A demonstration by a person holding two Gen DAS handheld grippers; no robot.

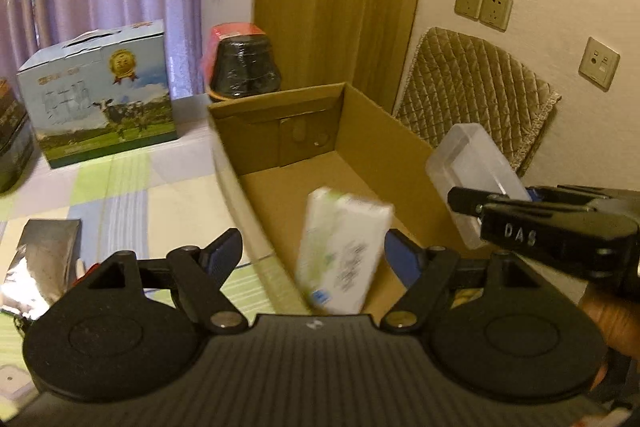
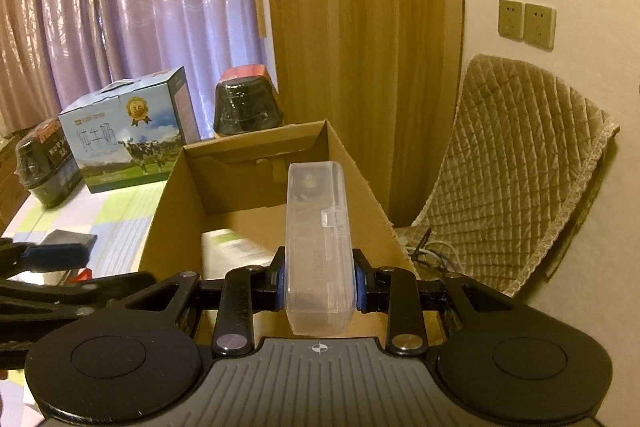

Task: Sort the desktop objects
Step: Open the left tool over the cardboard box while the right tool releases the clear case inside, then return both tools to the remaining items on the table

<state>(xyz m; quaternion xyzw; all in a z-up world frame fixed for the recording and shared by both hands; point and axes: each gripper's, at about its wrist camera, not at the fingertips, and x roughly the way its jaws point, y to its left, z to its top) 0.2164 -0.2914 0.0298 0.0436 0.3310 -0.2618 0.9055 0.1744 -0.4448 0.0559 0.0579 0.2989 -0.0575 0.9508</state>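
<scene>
Hanging over the open cardboard box point(image 1: 372, 131), the left gripper point(image 1: 314, 247) has its blue-padded fingers spread wide apart, and a white packet with green print point(image 1: 344, 251) sits blurred between them, touching neither finger that I can make out; whether it rests on the box floor cannot be told. In the right wrist view the same white packet shows low in the box near its left wall. The right gripper point(image 2: 320, 281) is clamped on a clear plastic case point(image 2: 318, 235), gripping it near its lower end by both long sides, with the case pointing forward above the box's right wall. From the left wrist view this case and the right gripper's black fingers come in from the right edge, over the same wall. The box stands on a table covered with a checked cloth point(image 1: 132, 195) in green, white and lilac. At the table's far edge stand a blue milk carton with a cow picture point(image 1: 100, 95) and a dark wrapped tub point(image 1: 244, 67). A shiny silver packet point(image 1: 44, 255) lies near the table's left edge. A quilted cushion point(image 2: 516, 167) leans against the wall on the right.
</scene>
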